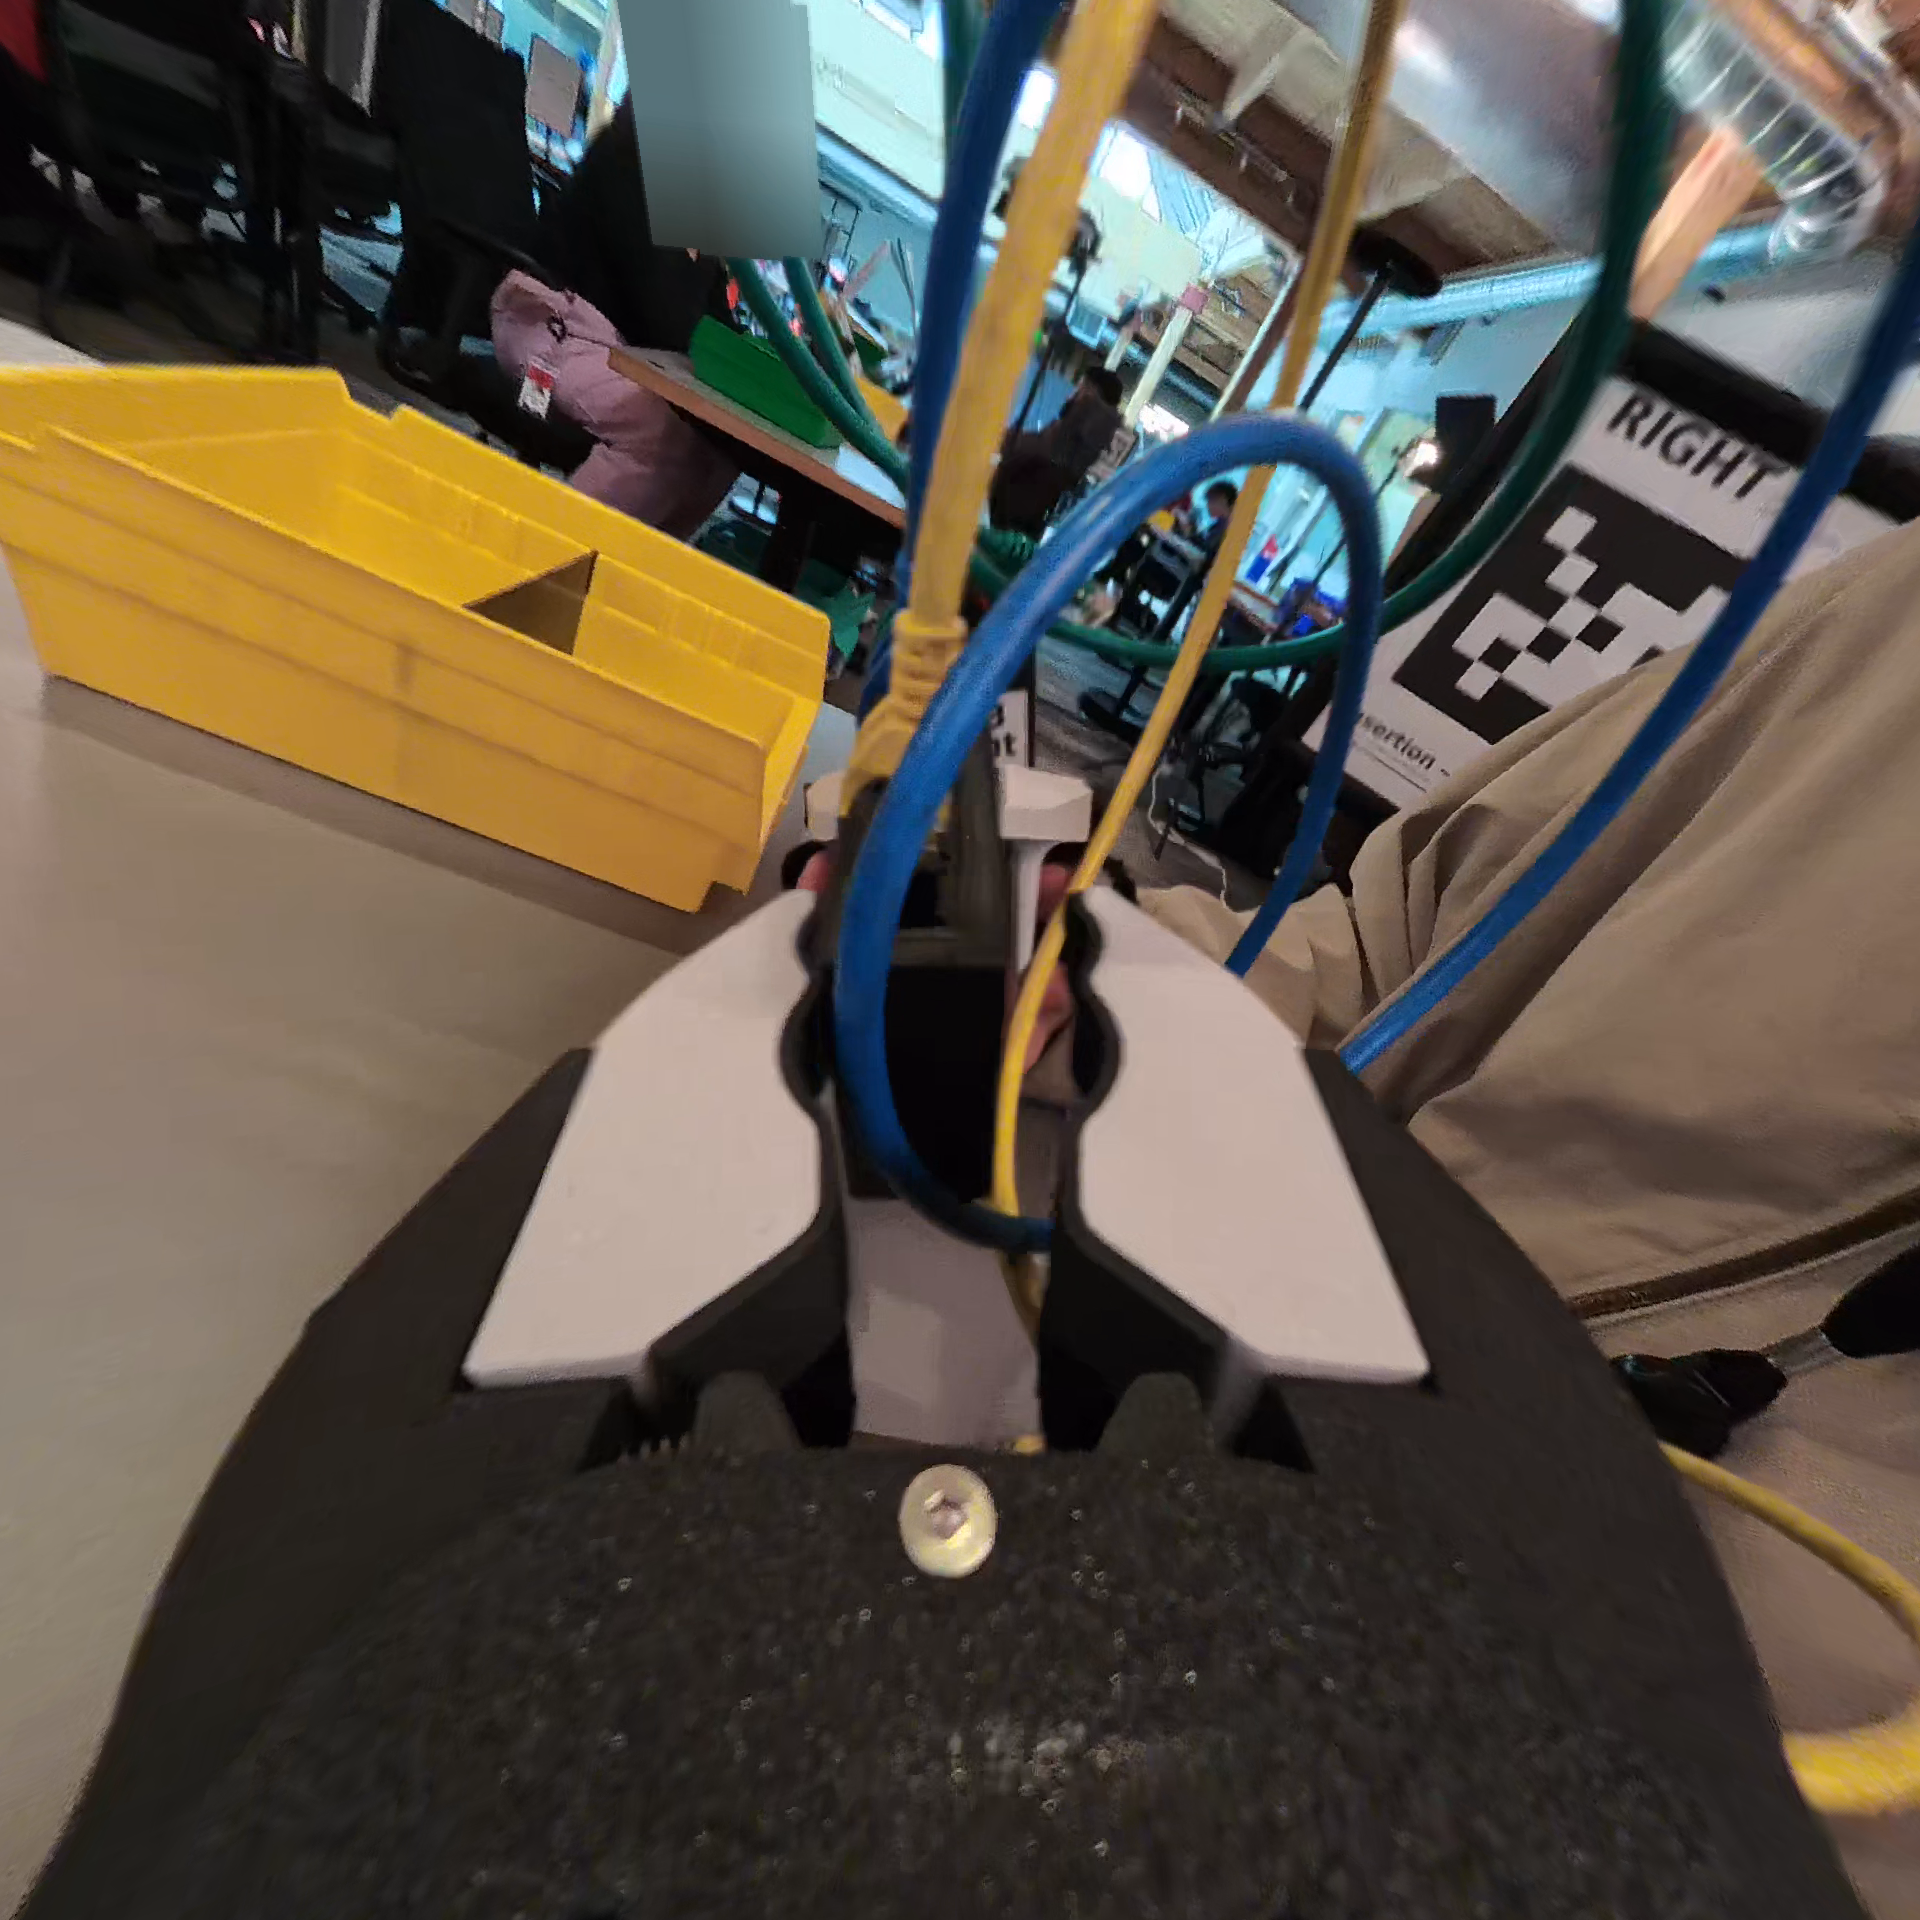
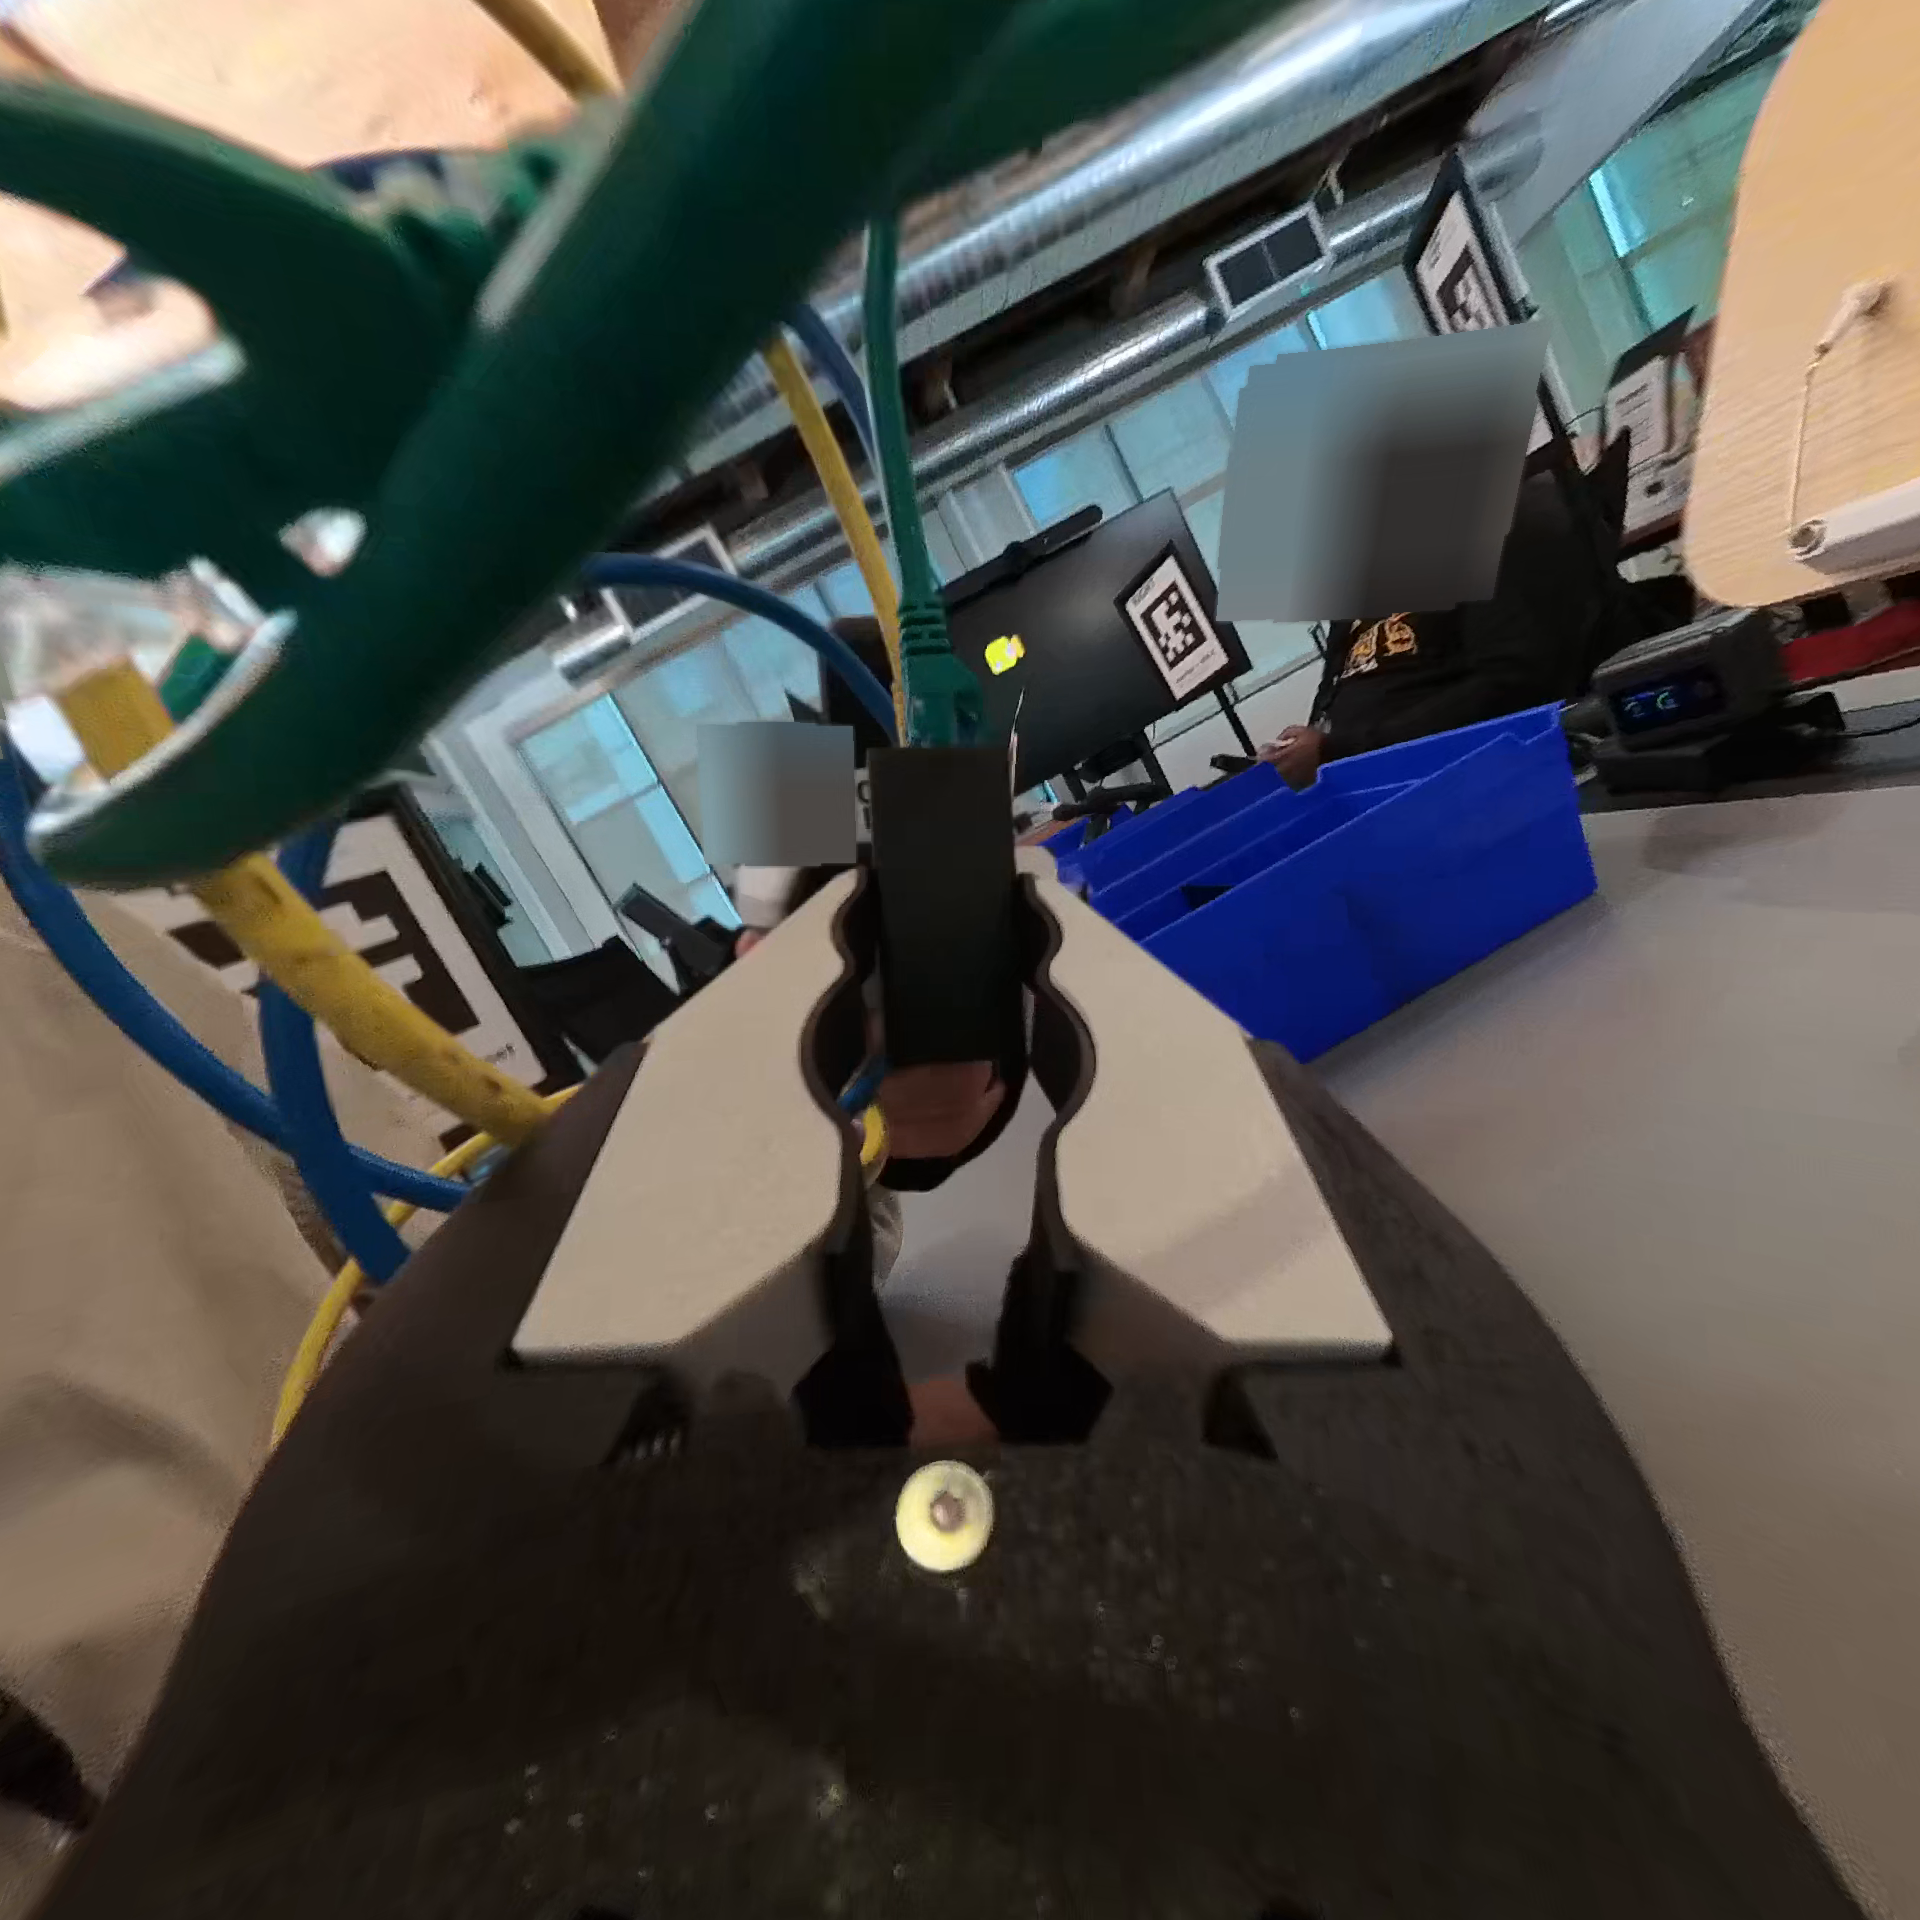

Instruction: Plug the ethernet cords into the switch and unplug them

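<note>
The black switch (image 2: pixel 940 904) stands on edge between the white fingers of my right gripper (image 2: pixel 943 894), which is shut on it. A green cord's plug (image 2: pixel 930 675) sits in the switch's top. In the left wrist view the switch (image 1: pixel 935 1039) shows between the parted fingers of my left gripper (image 1: pixel 945 914). A blue cord loop (image 1: pixel 1273 431) and a thin yellow cord (image 1: pixel 1013 1091) pass through that gap. A yellow plug (image 1: pixel 920 665) enters the switch just past my left fingertip. One of the right gripper's fingers (image 1: pixel 1044 810) shows behind it.
A yellow bin (image 1: pixel 416 623) lies on the grey table (image 1: pixel 208 1039) to the left. A blue bin (image 2: pixel 1351 883) stands to the right. A beige sleeve (image 1: pixel 1662 987) and a black-and-white marker board (image 1: pixel 1590 603) are close by. Green cords (image 2: pixel 468 416) hang blurred overhead.
</note>
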